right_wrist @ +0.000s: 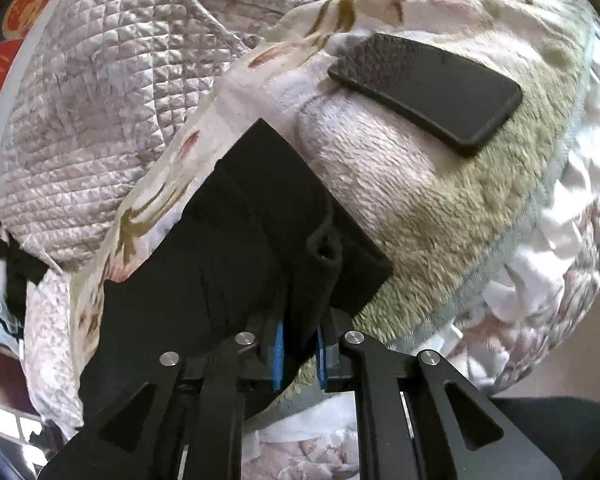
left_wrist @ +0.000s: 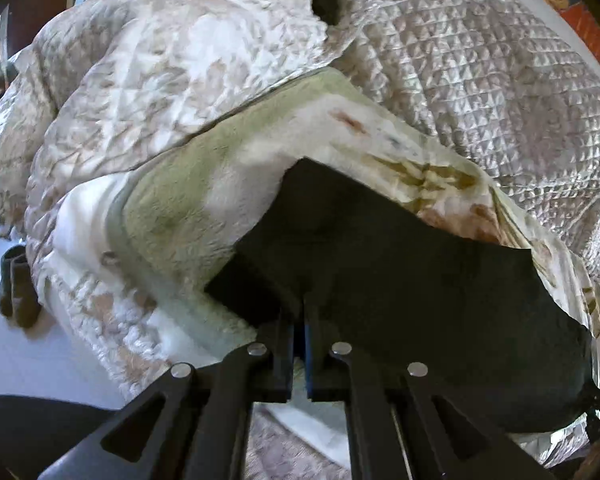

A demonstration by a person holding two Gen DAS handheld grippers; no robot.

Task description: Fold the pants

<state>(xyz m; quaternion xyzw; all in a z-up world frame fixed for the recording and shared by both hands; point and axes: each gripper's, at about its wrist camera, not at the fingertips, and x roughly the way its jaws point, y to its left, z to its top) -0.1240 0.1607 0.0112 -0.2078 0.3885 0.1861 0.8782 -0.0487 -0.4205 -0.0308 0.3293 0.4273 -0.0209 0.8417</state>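
The black pants lie on a fleecy green and white blanket on a bed. My left gripper is shut on the near edge of the pants, its jaws almost together with black cloth between them. In the right wrist view the pants show as a folded black stack with a bunched bit of cloth. My right gripper is shut on that bunched edge, blue pads pressing black cloth.
A black phone lies on the blanket beyond the pants. Quilted beige bedding lies heaped behind and around. A pair of dark socks lies on the pale floor at left. A red patterned rug shows at the far edge.
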